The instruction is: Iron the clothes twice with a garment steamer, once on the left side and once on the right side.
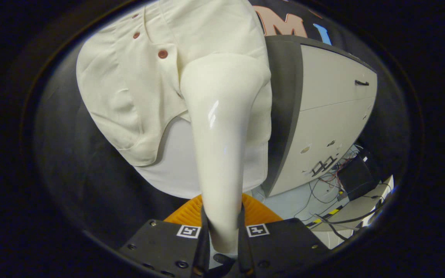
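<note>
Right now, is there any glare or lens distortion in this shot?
Gripper view: a bright glare streak on the glossy steamer handle, which the gripper is shut on; the fisheye lens bows the cabinet edges; the cream shirt is evenly lit and sharp.

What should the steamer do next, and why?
Probably slide slowly along the shirt. The tongs are shut on the steamer, whose head sits up near the shirt's buttoned front, so a gentle stroke over the cloth seems the next step.

Pale drawer cabinet (334, 116), tangled cables (334, 185) on light floor (284, 200)
</note>
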Available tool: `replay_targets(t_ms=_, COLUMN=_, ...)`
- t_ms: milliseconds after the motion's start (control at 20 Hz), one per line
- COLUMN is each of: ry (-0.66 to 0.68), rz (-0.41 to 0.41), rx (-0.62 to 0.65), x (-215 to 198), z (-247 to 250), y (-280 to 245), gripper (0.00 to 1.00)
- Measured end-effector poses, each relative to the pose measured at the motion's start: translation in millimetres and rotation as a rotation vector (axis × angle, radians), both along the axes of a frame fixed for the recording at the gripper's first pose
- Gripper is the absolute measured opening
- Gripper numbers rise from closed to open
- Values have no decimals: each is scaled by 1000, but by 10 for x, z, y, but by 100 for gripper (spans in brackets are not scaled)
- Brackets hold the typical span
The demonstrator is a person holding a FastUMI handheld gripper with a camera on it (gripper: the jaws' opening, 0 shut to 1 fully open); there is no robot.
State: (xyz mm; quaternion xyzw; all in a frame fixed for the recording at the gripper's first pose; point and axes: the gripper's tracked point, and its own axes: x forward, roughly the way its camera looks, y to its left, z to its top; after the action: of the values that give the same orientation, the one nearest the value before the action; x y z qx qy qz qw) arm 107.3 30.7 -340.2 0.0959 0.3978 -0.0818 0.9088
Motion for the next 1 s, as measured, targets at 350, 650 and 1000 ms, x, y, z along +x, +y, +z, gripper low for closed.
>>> replay_targets(t_ms=350, ry=32, rz=1, rx=-47, x=-544, z=157, y=121, gripper=29)
replay_targets(t_ms=650, ry=-11, rz=50, rx=-90, x=-845, z=437, y=196, gripper=29)
replay_targets(t_ms=1000, ry=-145, rz=178, rx=-73, x=-1002, z=839, y=512, gripper=29)
